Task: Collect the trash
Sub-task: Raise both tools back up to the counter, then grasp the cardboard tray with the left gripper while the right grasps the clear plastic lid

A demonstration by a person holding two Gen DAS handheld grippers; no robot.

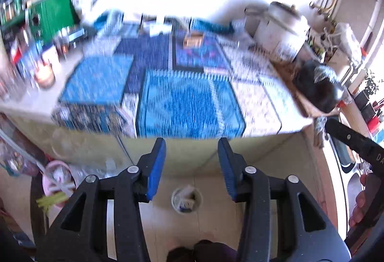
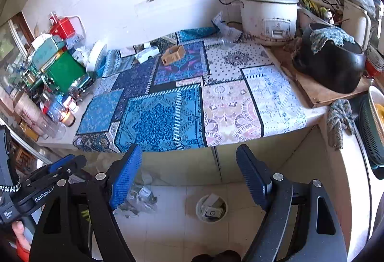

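Above the bench (image 2: 312,115) edge, both grippers are hanging empty with nothing between the pads: left gripper (image 1: 192,166) jaws standing partly apart, right gripper (image 2: 189,175) jaws spread wider. Down on the floor (image 2: 168,233) under them, a small round bin (image 2: 211,208) is sitting with scraps in it, and a crumpled clear wrapper (image 2: 139,199) is lying just beside the cabinet base. Up on the patterned cloth (image 2: 168,113), a small tan box (image 2: 173,54) and a white carton (image 2: 146,54) are lying near the back wall, well apart from both grippers.
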